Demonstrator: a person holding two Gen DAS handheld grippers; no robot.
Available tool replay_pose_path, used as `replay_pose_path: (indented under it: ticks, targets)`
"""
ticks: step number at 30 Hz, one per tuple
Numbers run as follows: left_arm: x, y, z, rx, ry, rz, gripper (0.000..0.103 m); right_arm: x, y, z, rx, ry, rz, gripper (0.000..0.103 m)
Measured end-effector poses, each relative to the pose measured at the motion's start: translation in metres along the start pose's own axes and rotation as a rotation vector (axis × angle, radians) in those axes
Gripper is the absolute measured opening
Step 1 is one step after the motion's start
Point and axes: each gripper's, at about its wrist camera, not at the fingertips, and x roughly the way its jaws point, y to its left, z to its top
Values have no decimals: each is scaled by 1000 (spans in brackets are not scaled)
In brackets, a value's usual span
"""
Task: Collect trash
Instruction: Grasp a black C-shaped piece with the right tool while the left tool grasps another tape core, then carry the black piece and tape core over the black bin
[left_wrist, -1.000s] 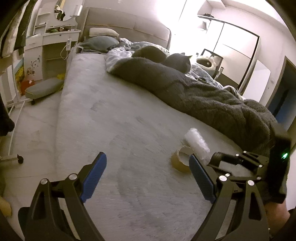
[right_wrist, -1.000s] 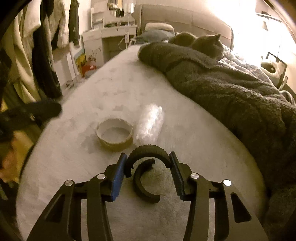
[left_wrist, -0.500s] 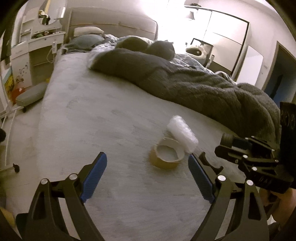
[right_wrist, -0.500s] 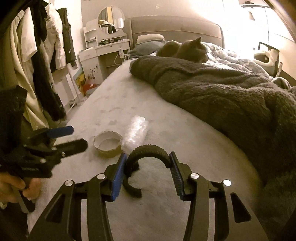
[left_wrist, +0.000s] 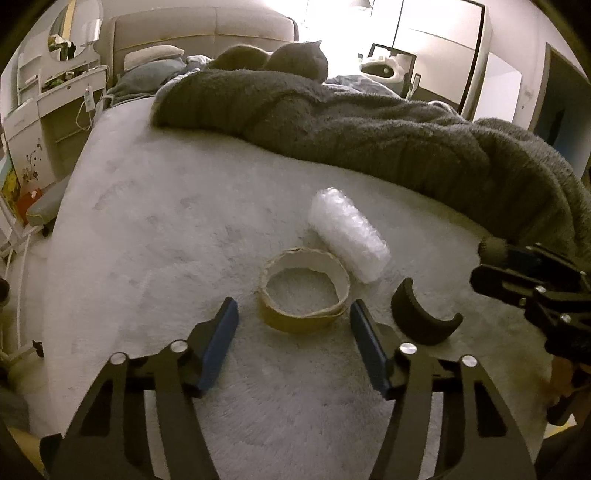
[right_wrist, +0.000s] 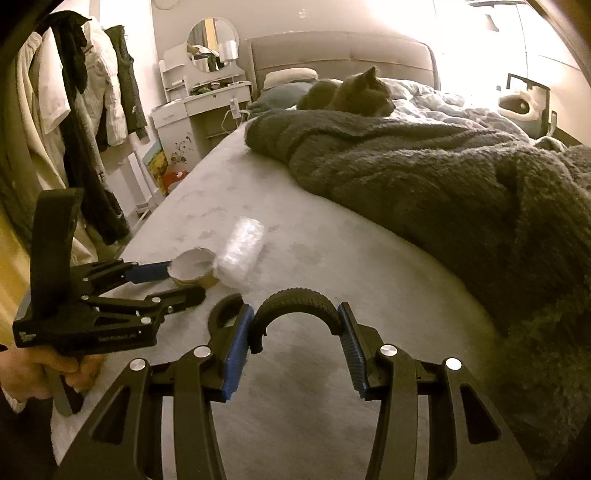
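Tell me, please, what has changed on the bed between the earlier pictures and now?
The left gripper came forward to the empty tape roll; its jaws have just been closing, and the roll now sits at their tips, not yet pressed. The right gripper keeps its hold on the curved black piece and has drawn back a little. Unchanged: roll, bubble wrap and the second black piece lie where they were.

Small white print on left gripper (right_wrist: 168, 284) body (too blurred to read)
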Motion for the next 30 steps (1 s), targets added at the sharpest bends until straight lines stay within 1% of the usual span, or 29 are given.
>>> replay_pose_path:
  ticks: [1,3,10,14,18,24,30]
  targets:
    - [1,-1,0,4,2,6,57,0,-1,-1,2,1,0,47]
    - [2,0,0,0,5,13,49,-1,-2,-1,6,2,1,47]
    - [-15,6,2,-31,-37,-19,48,-2,11,7,-2,-4,13,47]
    - [-27,11,0,-40,-38,-37,48,1,26,14,-21,-9,17,47]
    - [-37,18,-5,-35,-30,-31,48,8,42,24,-33,-8,36,47]
    - [-50,45,-17,-74,7,-17,48,23,76,38,-78,2,72,47]
    - [-68,70,-27,-84,12,11,48,35,111,52,-114,9,105,47]
